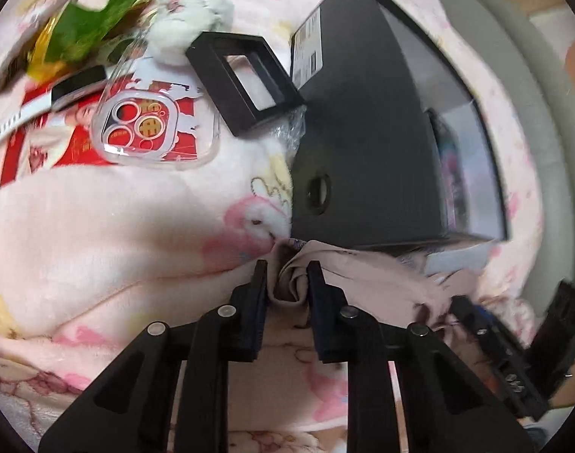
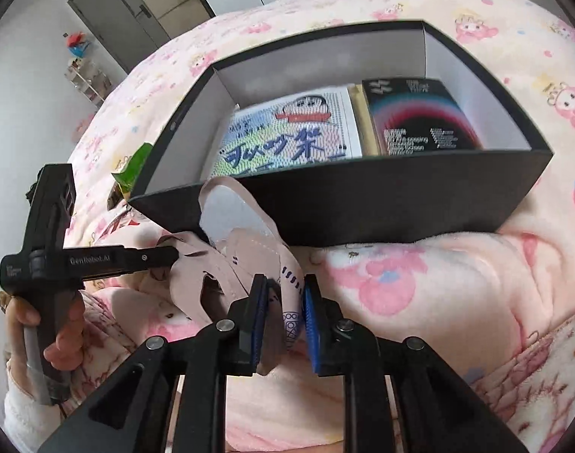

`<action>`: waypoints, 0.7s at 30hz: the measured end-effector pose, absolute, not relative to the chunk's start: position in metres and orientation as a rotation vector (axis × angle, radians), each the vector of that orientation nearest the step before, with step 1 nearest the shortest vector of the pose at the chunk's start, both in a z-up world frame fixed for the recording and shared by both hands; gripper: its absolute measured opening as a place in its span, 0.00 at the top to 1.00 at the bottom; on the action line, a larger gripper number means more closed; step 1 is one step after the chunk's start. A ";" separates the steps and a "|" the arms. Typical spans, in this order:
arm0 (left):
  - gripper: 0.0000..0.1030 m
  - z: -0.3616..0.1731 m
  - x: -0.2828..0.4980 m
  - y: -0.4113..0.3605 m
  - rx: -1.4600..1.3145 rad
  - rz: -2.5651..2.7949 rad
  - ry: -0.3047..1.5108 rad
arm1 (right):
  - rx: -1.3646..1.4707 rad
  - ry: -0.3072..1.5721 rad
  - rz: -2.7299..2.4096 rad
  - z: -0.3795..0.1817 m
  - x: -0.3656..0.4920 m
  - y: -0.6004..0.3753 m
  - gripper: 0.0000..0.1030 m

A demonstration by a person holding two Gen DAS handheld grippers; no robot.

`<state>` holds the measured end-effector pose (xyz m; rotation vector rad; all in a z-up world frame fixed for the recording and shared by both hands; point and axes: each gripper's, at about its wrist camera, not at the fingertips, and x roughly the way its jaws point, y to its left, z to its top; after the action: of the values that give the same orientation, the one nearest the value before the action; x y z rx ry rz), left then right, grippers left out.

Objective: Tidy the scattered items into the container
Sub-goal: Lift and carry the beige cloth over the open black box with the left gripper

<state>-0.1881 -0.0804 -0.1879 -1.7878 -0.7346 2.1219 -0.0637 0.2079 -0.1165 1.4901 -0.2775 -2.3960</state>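
A pale pink fabric pouch [image 2: 230, 249] hangs in front of the black box [image 2: 363, 204], held at both ends. My left gripper [image 1: 287, 283] is shut on one bunched corner of the pouch [image 1: 291, 283]. My right gripper [image 2: 283, 302] is shut on the other end, which has blue print on it. The left gripper also shows in the right wrist view [image 2: 166, 255], at the pouch's left side. The box is open, with a cartoon picture card [image 2: 287, 136] and a black booklet [image 2: 419, 117] lying inside. It also shows in the left wrist view [image 1: 363, 151].
On the pink blanket [image 1: 117, 226] left of the box lie a clear phone case [image 1: 155, 128] on a red printed sheet, a black square frame [image 1: 245, 79], a white plush toy [image 1: 189, 11], a green wrapper [image 1: 91, 26] and a white-strapped watch [image 1: 60, 94].
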 end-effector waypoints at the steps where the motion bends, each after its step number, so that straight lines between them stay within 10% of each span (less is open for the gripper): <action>1: 0.78 -0.188 -0.188 -0.082 -1.776 2.103 -0.762 | 1.487 -0.303 -2.392 -0.115 -0.064 0.210 0.85; 5: 0.38 -0.197 -0.191 -0.073 -1.776 1.984 -0.798 | 1.491 -0.367 -2.313 -0.122 -0.070 0.209 0.83; 7: 0.41 -0.197 -0.192 -0.064 -1.790 1.995 -0.713 | 1.511 -0.342 -2.262 -0.130 -0.073 0.199 0.83; 9: 0.80 -0.194 -0.191 -0.056 -1.791 2.019 -0.621 | 1.468 -0.324 -2.245 -0.124 -0.070 0.190 0.92; 11: 0.88 -0.189 -0.187 -0.053 -1.756 2.014 -0.597 | 1.398 -0.323 -2.227 -0.113 -0.064 0.185 0.95; 21: 0.91 -0.073 -0.183 -0.038 -1.399 2.063 -0.617 | 1.149 -0.354 -2.218 -0.027 -0.084 0.197 0.97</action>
<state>-0.1829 -0.0378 -0.0728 -1.3987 -0.6170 2.0625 -0.0838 0.1968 -0.0271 1.1490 -0.3540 -2.2182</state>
